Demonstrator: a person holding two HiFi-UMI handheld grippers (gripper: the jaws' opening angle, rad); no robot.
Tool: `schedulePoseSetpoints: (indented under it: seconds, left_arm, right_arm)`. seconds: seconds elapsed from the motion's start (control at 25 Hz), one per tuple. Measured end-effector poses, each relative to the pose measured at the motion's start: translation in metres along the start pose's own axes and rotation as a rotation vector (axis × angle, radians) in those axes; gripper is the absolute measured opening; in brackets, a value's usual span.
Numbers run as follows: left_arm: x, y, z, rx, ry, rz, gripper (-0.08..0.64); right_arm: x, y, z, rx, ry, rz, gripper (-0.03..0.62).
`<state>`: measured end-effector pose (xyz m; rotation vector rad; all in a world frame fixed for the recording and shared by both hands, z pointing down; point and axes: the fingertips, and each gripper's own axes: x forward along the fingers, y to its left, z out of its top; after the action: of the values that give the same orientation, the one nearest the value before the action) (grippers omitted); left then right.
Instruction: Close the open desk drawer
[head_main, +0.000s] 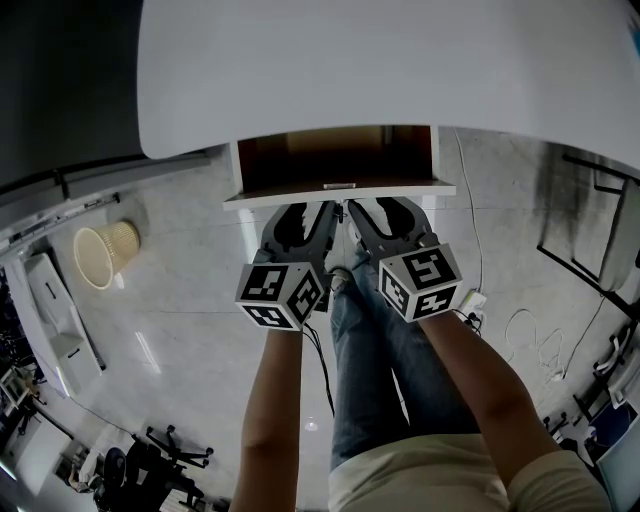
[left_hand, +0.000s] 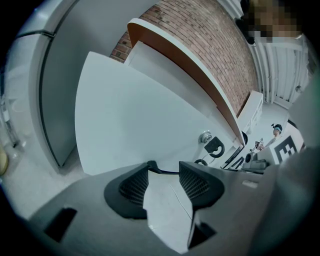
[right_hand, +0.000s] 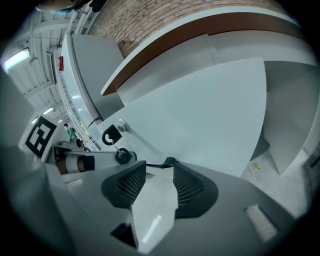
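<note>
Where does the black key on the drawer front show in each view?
Head view: cannot be made out.
Left gripper view: black key, right of centre, on the drawer's face.
Right gripper view: key, left of centre.
Shared landmark: white drawer front.

The drawer front (head_main: 340, 192) blocks the way just beyond the left gripper (head_main: 308, 212) and right gripper (head_main: 378, 208), which sit side by side with little room between them. The desk top (head_main: 400, 60) overhangs, closing the way up. A key (left_hand: 214, 146) hangs from the front between the two. Open floor (head_main: 190, 330) lies on both sides, with a basket (head_main: 105, 250) well left and cables (head_main: 530, 330) right.
</note>
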<state>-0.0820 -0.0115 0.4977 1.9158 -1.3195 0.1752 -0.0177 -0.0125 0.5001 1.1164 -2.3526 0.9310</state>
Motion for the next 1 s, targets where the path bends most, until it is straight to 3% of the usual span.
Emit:
schedulePoseSetpoints:
  seconds: [1.0]
  left_arm:
    - [0.0093, 0.0015, 0.0072, -0.012, -0.028, 0.001, 0.190]
  right_arm:
    - [0.0066, -0.0073, 0.0085, -0.003, -0.009, -0.004, 0.176]
